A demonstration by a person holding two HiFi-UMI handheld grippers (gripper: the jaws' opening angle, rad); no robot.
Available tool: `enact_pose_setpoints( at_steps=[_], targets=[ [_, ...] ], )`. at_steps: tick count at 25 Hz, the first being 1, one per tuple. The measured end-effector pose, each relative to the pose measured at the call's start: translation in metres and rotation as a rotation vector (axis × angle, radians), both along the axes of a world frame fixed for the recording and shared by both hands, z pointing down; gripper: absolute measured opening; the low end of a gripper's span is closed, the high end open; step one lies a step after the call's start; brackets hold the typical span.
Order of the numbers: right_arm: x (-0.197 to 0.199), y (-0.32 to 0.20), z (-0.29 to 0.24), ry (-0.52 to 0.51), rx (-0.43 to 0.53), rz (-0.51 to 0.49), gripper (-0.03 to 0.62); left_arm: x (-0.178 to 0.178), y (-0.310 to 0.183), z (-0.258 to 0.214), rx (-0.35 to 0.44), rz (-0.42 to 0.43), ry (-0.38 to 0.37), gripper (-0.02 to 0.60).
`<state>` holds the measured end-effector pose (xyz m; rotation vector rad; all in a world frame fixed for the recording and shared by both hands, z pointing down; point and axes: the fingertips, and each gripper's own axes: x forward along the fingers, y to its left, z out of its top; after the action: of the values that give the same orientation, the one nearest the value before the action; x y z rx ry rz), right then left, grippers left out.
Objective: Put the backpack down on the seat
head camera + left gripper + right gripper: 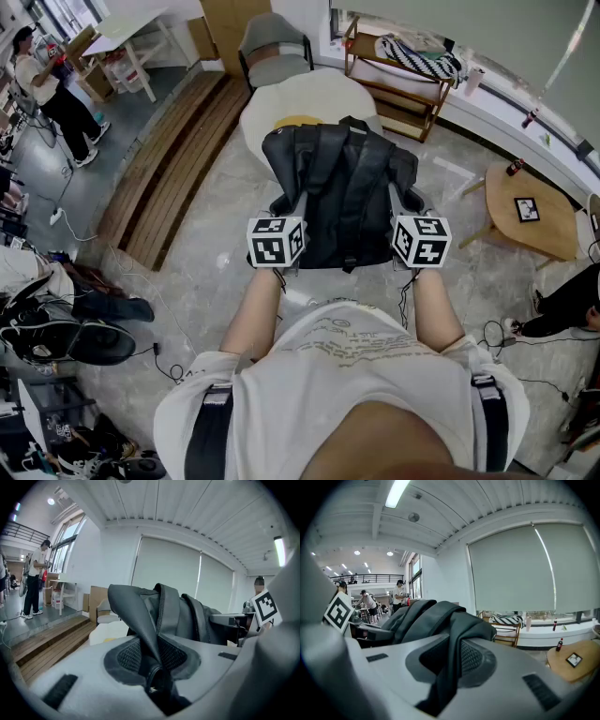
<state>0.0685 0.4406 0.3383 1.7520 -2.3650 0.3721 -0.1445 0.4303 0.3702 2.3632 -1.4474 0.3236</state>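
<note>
A black backpack hangs in front of me, its straps facing up, held off the floor between both grippers. My left gripper is shut on the left shoulder strap, which runs down between its pads. On the other side, my right gripper is shut on the right shoulder strap. Just beyond the bag stands the white rounded seat, with a yellow patch on it. The bag covers the seat's near edge in the head view; whether it touches the seat I cannot tell.
Behind the seat are a grey armchair and a wooden rack holding striped cloth. To the right stands a round wooden table; to the left is a wooden step. A person stands far left. Cables lie on the floor.
</note>
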Motion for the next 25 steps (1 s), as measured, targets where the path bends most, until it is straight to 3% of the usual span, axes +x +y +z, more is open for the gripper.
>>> enact_pose_setpoints(
  at_steps=[25],
  targets=[
    [-0.031, 0.003, 0.010, 0.006, -0.045, 0.023, 0.054, -0.029, -0.004, 0.010, 0.004, 0.032, 0.000, 0.095]
  ],
)
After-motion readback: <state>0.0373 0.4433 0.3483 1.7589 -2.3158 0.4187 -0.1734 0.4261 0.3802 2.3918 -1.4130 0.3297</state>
